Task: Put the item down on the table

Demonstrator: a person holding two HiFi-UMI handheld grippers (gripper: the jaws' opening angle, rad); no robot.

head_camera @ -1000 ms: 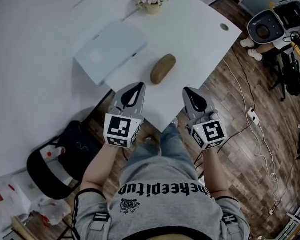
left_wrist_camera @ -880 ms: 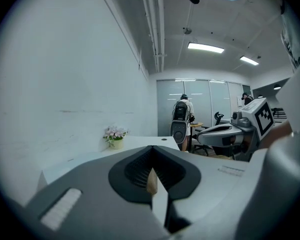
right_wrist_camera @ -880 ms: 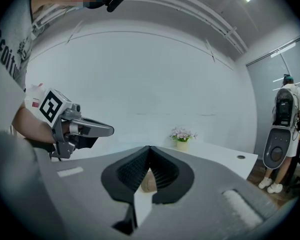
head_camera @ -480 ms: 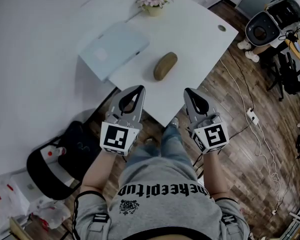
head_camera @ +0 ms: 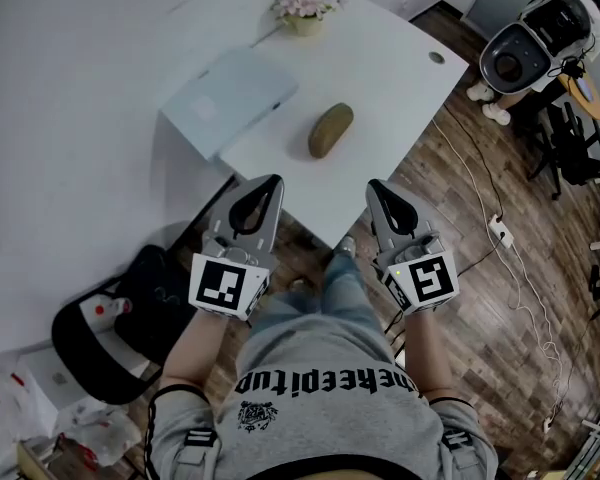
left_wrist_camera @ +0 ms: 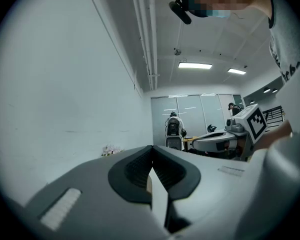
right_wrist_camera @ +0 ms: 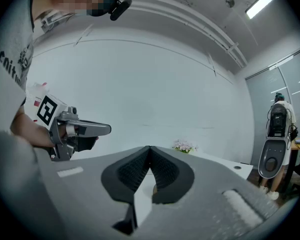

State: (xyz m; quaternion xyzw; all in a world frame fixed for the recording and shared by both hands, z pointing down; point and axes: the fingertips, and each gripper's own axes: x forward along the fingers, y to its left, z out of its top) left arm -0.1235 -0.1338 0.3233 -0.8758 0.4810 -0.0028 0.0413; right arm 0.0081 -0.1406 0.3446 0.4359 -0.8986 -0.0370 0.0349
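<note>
A brown oval case (head_camera: 331,131) lies on the white table (head_camera: 390,78), near its middle, with nothing touching it. My left gripper (head_camera: 270,180) is shut and empty, hovering at the table's near edge, below and left of the case. My right gripper (head_camera: 376,184) is also shut and empty, just off the near edge, below and right of the case. In the left gripper view the left gripper (left_wrist_camera: 151,146) has its jaws pressed together with nothing between them. The right gripper (right_wrist_camera: 149,147) looks the same in its own view.
A pale blue closed laptop (head_camera: 230,100) lies left of the case, and a pot of pink flowers (head_camera: 305,6) stands at the far edge. A black bag (head_camera: 130,318) sits on the floor at the left. A white machine (head_camera: 525,48) and cables (head_camera: 500,230) are at the right.
My left gripper has drawn back and a little left, away from the table edge. The right gripper has barely moved. The case has stayed in place on the table.
</note>
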